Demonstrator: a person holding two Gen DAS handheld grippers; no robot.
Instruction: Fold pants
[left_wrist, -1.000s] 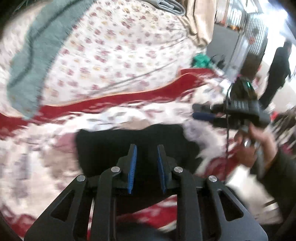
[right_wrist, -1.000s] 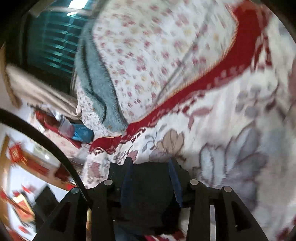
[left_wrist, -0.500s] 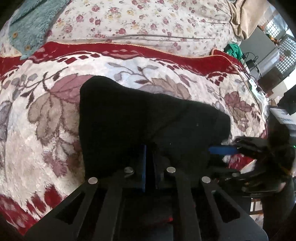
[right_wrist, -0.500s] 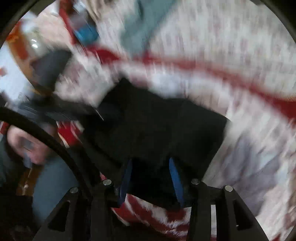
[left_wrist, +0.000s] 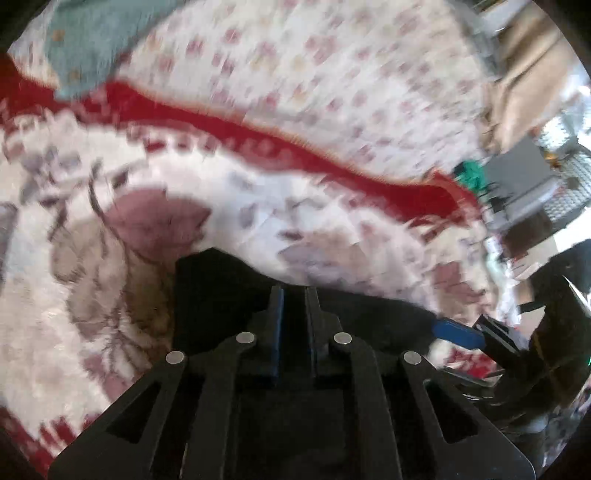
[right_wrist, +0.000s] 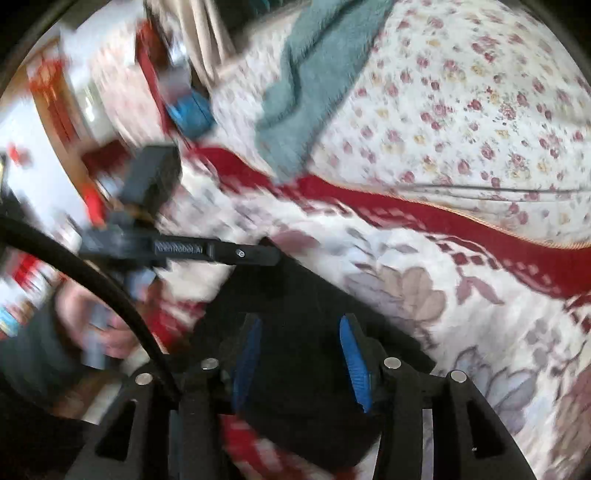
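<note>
A white blanket (left_wrist: 332, 229) with big muted leaf prints and a red border band covers most of both views; behind it lies a cream sheet with small red flowers (right_wrist: 461, 103), and a teal fleece throw (right_wrist: 314, 85) is draped across that sheet's far side.

On the leaf-print blanket, close in front of both cameras, sit the black pants (left_wrist: 221, 291) — a dark, compact, bunched bundle with a humped upper edge, so black that no seam or crease can be made out.

The left gripper (left_wrist: 294, 295) tilts steeply down onto the pants, its blue-lined fingers drawn nearly together with dark cloth filling the thin slot between them, so it appears clamped on the fabric. From the right wrist view it comes in from the left, its tip at the bundle's near corner, carried by a hand (right_wrist: 99, 325) in a dark sleeve.

The right gripper (right_wrist: 301, 354) also angles downward — its jaws are opening, the blue pads (right_wrist: 352, 362) standing apart on either side of the pants without visibly pressing them.
</note>
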